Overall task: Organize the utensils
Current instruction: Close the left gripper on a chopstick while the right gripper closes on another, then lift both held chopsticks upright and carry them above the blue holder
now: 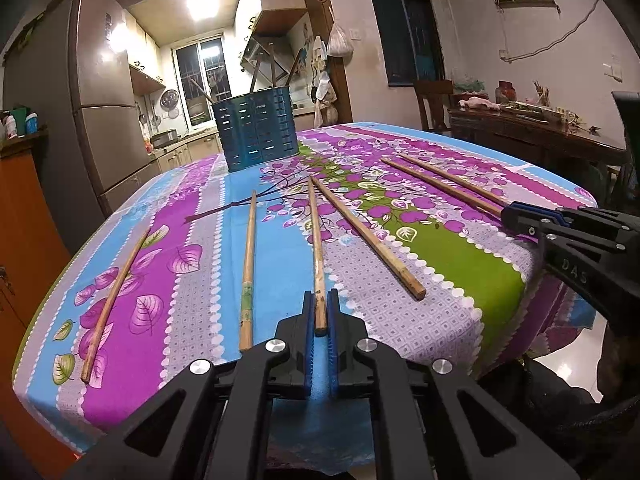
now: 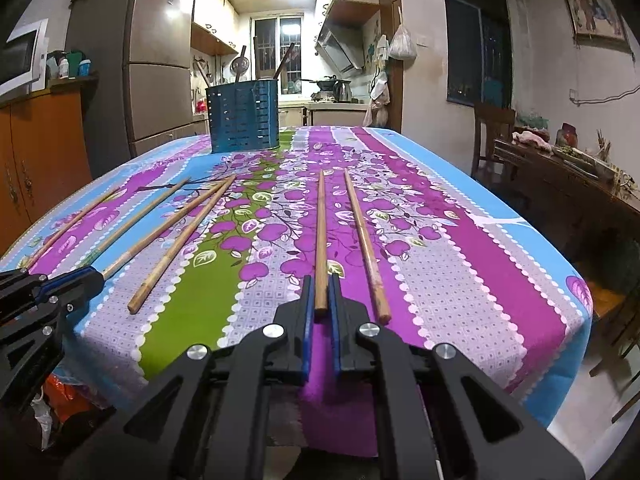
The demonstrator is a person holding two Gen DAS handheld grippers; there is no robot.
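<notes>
Several wooden chopsticks lie on the flowered tablecloth (image 1: 472,268). My left gripper (image 1: 320,300) is shut on the near end of one chopstick (image 1: 316,236), which rests on the cloth and points away. From the right wrist view this left gripper (image 2: 96,276) shows at the left edge. My right gripper (image 2: 322,284) is shut on the near end of another chopstick (image 2: 321,224); a loose chopstick (image 2: 366,244) lies just right of it. The right gripper (image 1: 506,212) also appears at the right edge of the left wrist view. A blue slotted utensil holder (image 1: 258,128) (image 2: 244,118) stands at the table's far end with several handles in it.
Loose chopsticks lie left (image 1: 248,272) and right (image 1: 368,236) of the left gripper, and one far left (image 1: 116,304). A fridge (image 2: 160,60) and an orange cabinet (image 2: 44,140) stand to the left. A dark wooden side table (image 2: 568,184) and a chair (image 2: 492,136) are to the right.
</notes>
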